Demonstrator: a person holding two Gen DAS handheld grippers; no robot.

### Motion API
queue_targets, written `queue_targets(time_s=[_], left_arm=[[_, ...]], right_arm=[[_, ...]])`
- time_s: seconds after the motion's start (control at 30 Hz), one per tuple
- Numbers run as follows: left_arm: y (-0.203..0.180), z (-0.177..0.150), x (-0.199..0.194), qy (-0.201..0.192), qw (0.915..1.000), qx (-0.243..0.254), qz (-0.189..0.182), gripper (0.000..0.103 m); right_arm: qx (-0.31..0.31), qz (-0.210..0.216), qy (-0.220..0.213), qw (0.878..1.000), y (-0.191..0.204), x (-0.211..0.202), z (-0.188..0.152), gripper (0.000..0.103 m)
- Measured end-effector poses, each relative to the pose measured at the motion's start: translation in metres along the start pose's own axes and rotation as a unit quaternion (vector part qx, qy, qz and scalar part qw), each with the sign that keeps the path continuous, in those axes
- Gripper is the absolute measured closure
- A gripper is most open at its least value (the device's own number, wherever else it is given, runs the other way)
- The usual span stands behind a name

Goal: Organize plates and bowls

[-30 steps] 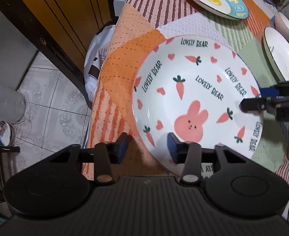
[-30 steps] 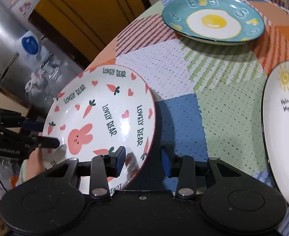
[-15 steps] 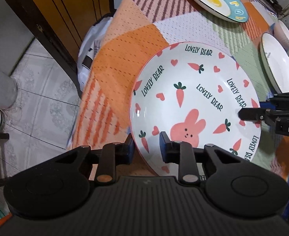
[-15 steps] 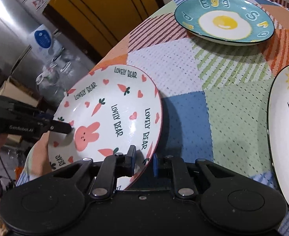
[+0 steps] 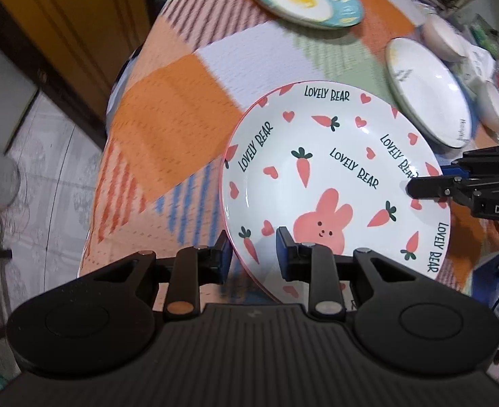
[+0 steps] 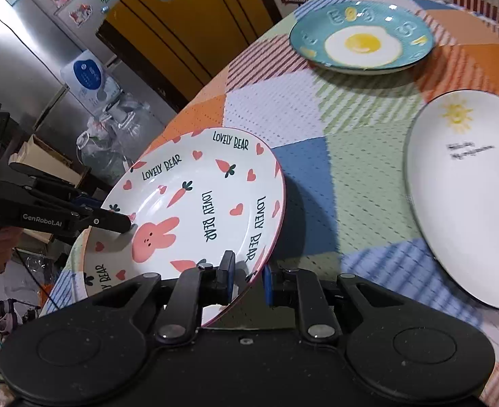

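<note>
The left gripper (image 5: pixel 253 254) has its two blue pads closed onto the near rim of the rabbit plate (image 5: pixel 334 183), one pad under the edge and one on the printed face beside the pink bunny. The right gripper (image 6: pixel 247 279) pinches the opposite rim the same way, jaws narrowed to the thickness of the china. A second ago both sets of jaws stood wider, straddling the rim without biting; half a second ago they were closing in. Now the plate is gripped on two sides and has come off the tablecloth (image 6: pixel 351 176) — in the right wrist view it tilts, its far edge raised, a dark shadow beneath it on the blue patch. So the pick looks done, and I judge the carry to a stack is next.

The plate hangs above the near corner of the table. Being round, it has no long axis; its face points up and leans toward the left gripper, and the bunny's ears aim toward the right one.

Beyond sit the egg plate (image 6: pixel 361 45) and the sun plate (image 6: pixel 466 190) — likely stacking spots.
</note>
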State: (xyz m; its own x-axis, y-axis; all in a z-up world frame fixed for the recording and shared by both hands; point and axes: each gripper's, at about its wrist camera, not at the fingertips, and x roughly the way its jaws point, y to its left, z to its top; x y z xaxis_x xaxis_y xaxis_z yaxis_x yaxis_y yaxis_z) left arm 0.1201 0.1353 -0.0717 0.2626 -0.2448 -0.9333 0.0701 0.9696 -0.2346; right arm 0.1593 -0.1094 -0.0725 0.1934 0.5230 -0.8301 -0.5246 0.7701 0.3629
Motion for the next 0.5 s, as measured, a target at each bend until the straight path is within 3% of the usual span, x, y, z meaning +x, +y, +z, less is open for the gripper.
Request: queue_targets(time_s=[0.33,0.5], left_arm=[[-0.077,0.034,-0.039,-0.061,0.9934,0.097,0.007,0.077],[-0.106,0.057,-0.039,-0.068,0.9917,0.109,-0.014,0.078]], right_arm=[[0.035,-0.005,-0.065,0.997,-0.025,-0.078,-0.016,0.081],[0.041,-0.033,-0.096,0.994,-0.04,-0.113,-0.018,0.081]])
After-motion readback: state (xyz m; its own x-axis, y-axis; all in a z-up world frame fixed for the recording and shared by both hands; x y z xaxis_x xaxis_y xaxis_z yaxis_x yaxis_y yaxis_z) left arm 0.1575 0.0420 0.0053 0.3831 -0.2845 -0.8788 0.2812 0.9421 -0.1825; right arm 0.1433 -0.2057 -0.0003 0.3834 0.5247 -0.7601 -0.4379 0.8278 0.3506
